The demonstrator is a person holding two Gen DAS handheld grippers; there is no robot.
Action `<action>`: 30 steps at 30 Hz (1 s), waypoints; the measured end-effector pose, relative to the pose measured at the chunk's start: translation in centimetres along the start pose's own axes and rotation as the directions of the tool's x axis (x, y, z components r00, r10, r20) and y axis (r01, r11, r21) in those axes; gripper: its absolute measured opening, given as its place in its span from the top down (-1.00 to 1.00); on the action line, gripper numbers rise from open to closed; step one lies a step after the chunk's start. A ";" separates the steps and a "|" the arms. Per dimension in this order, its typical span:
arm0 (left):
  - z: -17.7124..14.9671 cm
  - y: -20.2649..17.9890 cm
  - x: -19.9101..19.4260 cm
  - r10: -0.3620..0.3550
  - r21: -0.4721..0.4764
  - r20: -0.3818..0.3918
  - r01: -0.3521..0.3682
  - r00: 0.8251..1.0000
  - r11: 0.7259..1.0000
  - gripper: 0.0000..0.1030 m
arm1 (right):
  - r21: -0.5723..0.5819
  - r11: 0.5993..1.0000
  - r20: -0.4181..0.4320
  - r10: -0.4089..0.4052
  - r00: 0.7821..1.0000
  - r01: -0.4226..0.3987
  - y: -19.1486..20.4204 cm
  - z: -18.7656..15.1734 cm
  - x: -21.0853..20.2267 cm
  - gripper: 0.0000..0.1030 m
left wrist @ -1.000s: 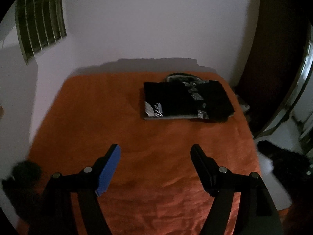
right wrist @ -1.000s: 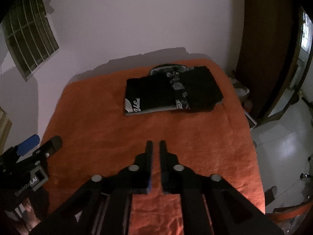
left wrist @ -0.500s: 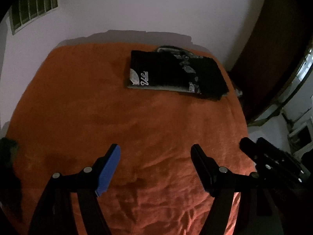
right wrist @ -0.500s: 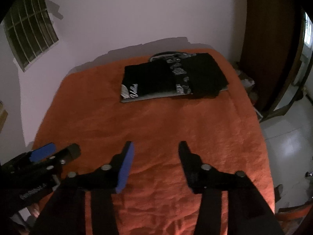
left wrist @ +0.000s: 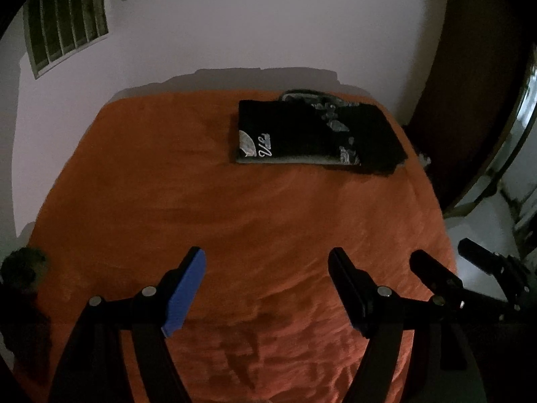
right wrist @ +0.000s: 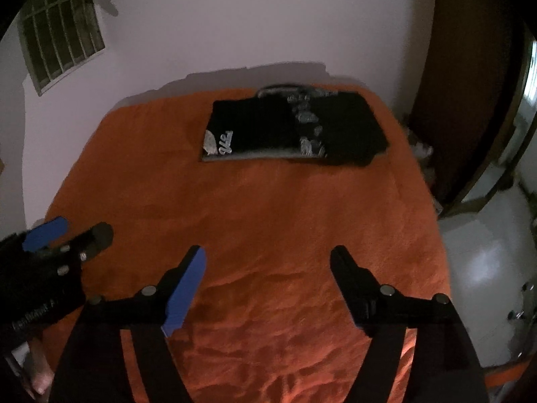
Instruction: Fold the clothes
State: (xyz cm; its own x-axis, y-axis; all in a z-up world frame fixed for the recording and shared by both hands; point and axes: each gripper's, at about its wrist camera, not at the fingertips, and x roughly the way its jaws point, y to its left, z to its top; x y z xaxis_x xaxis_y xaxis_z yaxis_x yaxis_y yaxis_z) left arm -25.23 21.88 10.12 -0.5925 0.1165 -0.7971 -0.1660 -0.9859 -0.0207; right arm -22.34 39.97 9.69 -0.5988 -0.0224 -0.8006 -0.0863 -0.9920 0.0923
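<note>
A folded black garment (left wrist: 312,134) (right wrist: 292,131) with white lettering and a grey printed strip lies at the far end of the orange bed cover (left wrist: 208,208) (right wrist: 261,215). My left gripper (left wrist: 266,260) hangs open over the near part of the cover, nothing between its fingers. My right gripper (right wrist: 268,260) is beside it, its jaws opening, with only orange fabric below. In the left wrist view the right gripper (left wrist: 446,262) shows at the right edge. The left gripper (right wrist: 67,231) sits at the left edge of the right wrist view.
A white wall rises behind the bed with a barred vent (left wrist: 63,33) at upper left. A dark wooden door (left wrist: 470,94) stands to the right. Pale floor (right wrist: 486,268) lies past the bed's right edge. A dark fuzzy clump (left wrist: 23,268) sits at the bed's left side.
My right gripper's jaws went from nearly shut to wide apart. Both grippers sank toward the orange cover, and each now shows in the other's view.
</note>
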 end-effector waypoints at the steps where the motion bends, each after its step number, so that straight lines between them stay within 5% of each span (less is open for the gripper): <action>1: -0.1 0.0 0.1 0.002 0.008 -0.007 -0.002 1.000 1.000 -0.49 | 0.014 1.000 -0.008 0.013 1.000 -0.013 -0.1 0.0 0.3 -0.48; 18: -1.2 1.8 0.5 0.013 -0.062 -0.019 -0.014 1.000 0.998 -0.49 | -0.016 1.000 -0.062 -0.005 0.998 0.004 0.4 -1.0 1.6 -0.58; 24: -1.3 1.5 1.2 0.000 -0.046 -0.043 -0.002 0.999 0.999 -0.49 | -0.003 0.999 -0.059 0.033 0.998 -0.033 -0.8 -1.0 2.0 -0.76; 26: -1.2 1.2 1.3 0.002 -0.034 -0.042 -0.004 0.999 0.999 -0.49 | 0.010 0.998 -0.081 0.070 0.994 -0.069 -1.2 -1.0 2.4 -1.00; 30: -1.4 0.9 1.5 0.002 -0.032 -0.058 -0.004 0.998 0.999 -0.49 | 0.054 0.978 -0.163 0.209 0.964 -0.203 -1.5 -1.3 3.8 -1.00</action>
State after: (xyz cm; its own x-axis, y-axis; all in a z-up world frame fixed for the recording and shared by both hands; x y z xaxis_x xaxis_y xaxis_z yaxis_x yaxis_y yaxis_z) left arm -25.13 20.95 8.04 -0.5462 0.1074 -0.8307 -0.1387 -0.9897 -0.0368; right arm -23.48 41.23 5.71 -0.4658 -0.2494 -0.8490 -0.0060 -0.9585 0.2849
